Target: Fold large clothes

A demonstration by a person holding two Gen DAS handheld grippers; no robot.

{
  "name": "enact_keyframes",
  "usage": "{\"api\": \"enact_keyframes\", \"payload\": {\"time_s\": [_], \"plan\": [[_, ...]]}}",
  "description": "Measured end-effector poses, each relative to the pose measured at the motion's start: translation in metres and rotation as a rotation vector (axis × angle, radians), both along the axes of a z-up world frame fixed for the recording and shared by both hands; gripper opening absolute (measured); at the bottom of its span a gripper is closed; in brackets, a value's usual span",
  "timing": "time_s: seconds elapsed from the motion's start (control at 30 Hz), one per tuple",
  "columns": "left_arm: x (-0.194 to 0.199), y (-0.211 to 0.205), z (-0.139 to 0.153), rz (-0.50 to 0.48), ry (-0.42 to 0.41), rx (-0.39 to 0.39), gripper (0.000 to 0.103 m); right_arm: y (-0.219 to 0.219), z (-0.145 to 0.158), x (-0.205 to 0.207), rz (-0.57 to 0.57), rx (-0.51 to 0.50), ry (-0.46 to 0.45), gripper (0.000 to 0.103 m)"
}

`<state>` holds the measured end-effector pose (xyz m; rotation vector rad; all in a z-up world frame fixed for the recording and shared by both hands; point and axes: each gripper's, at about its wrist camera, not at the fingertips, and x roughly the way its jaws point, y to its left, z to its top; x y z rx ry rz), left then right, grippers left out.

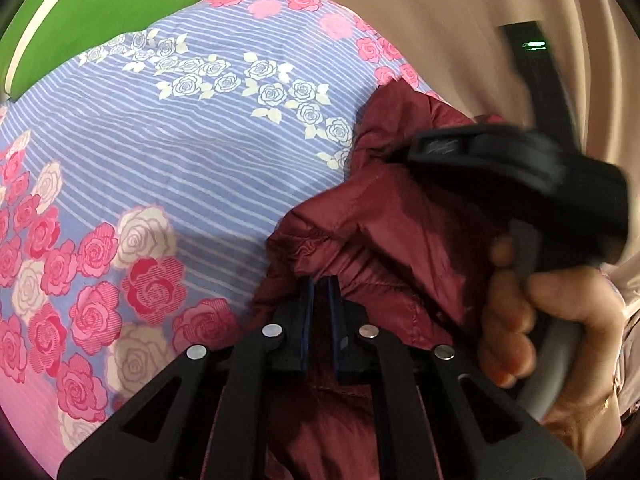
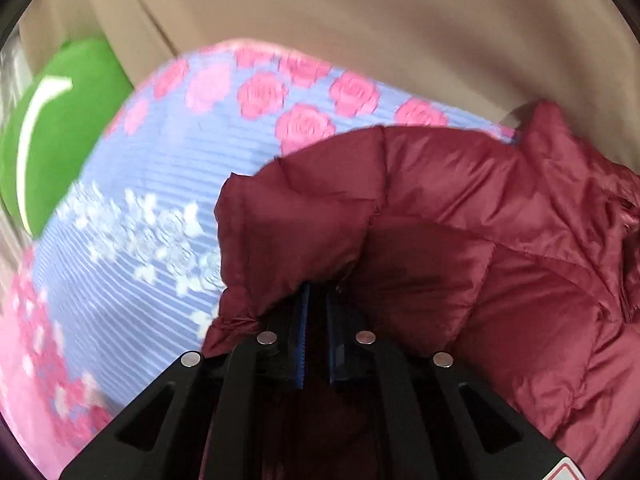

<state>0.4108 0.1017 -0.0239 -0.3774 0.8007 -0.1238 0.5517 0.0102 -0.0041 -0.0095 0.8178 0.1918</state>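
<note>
On rose-print striped bedsheet [image 1: 168,152]: left gripper [image 1: 319,292] and right gripper [image 2: 316,300] each pinch folds of the maroon quilted puffer jacket [image 2: 500,232], fingers narrow.

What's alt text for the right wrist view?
The right gripper is shut on a fold of a maroon quilted puffer jacket, which lies on a blue striped bedsheet with pink roses. A green cushion sits at the far left, a beige curtain behind.
</note>
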Motion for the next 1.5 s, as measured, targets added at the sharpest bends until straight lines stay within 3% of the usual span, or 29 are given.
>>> {"api": "enact_keyframes", "payload": {"time_s": [0.1, 0.23, 0.4, 0.47, 0.5, 0.6, 0.63, 0.67, 0.73, 0.77, 0.8, 0.83, 0.93, 0.97, 1.03, 1.1, 1.13, 1.27, 1.37, 1.43, 1.5], "plan": [[-0.007, 0.004, 0.0, -0.006, -0.007, -0.02, 0.007, -0.028, 0.033, -0.049, 0.03, 0.052, -0.104, 0.019], [-0.012, 0.017, 0.005, -0.014, -0.005, -0.082, 0.009, -0.108, 0.052, -0.122, -0.037, 0.08, -0.128, 0.025], [-0.016, 0.041, 0.03, 0.0, -0.041, -0.135, 0.029, -0.235, 0.042, -0.224, -0.262, 0.019, -0.134, 0.048], [-0.015, 0.042, 0.041, -0.006, -0.06, -0.127, 0.034, -0.279, 0.033, -0.259, -0.366, 0.008, -0.139, 0.059], [-0.012, 0.038, 0.046, -0.005, -0.068, -0.114, 0.041, -0.297, 0.029, -0.268, -0.396, 0.03, -0.128, 0.06], [0.013, 0.017, 0.042, -0.033, -0.011, -0.081, 0.042, -0.326, 0.01, -0.268, -0.403, 0.184, -0.063, 0.06], [0.023, 0.01, 0.031, -0.015, 0.037, -0.058, 0.035, -0.325, 0.005, -0.26, -0.387, 0.194, -0.046, 0.06], [0.028, 0.003, 0.022, -0.002, 0.069, -0.039, 0.02, -0.323, 0.0, -0.249, -0.373, 0.173, -0.023, 0.059], [0.023, -0.006, 0.02, 0.021, 0.051, 0.002, 0.013, -0.317, -0.008, -0.232, -0.391, 0.089, 0.006, 0.015], [0.019, -0.009, 0.022, 0.02, 0.035, 0.02, 0.003, -0.313, -0.004, -0.224, -0.38, 0.071, 0.013, 0.002], [0.014, -0.013, 0.025, 0.018, 0.024, 0.037, 0.001, -0.309, 0.009, -0.222, -0.381, 0.072, -0.026, 0.002], [0.009, -0.015, 0.028, 0.021, 0.006, 0.049, 0.001, -0.303, 0.038, -0.227, -0.367, 0.075, -0.145, 0.002], [0.002, -0.022, 0.03, 0.033, -0.016, 0.072, 0.001, -0.29, 0.092, -0.24, -0.321, 0.066, -0.371, 0.002], [0.003, -0.025, 0.028, 0.036, -0.015, 0.093, 0.001, -0.29, 0.096, -0.235, -0.325, 0.048, -0.395, 0.002], [0.007, -0.034, 0.018, 0.033, -0.005, 0.14, 0.001, -0.307, 0.073, -0.199, -0.394, -0.007, -0.285, 0.002], [0.008, -0.04, 0.009, 0.033, -0.019, 0.186, 0.001, -0.327, 0.023, -0.161, -0.422, 0.0, -0.065, 0.002], [0.008, -0.043, 0.009, 0.031, -0.023, 0.2, 0.001, -0.335, 0.0, -0.151, -0.42, 0.027, -0.017, 0.002], [0.01, -0.046, 0.009, 0.028, -0.03, 0.205, 0.001, -0.334, 0.02, -0.178, -0.474, 0.03, -0.111, 0.009], [0.008, -0.044, 0.008, 0.029, -0.036, 0.199, 0.001, -0.328, 0.043, -0.212, -0.519, 0.003, -0.232, 0.017], [0.006, -0.046, 0.008, 0.029, -0.038, 0.21, 0.001, -0.325, 0.048, -0.233, -0.48, 0.028, -0.268, 0.017], [0.006, -0.046, 0.008, 0.03, -0.037, 0.217, 0.001, -0.313, 0.045, -0.236, -0.382, 0.043, -0.247, 0.016]]}}
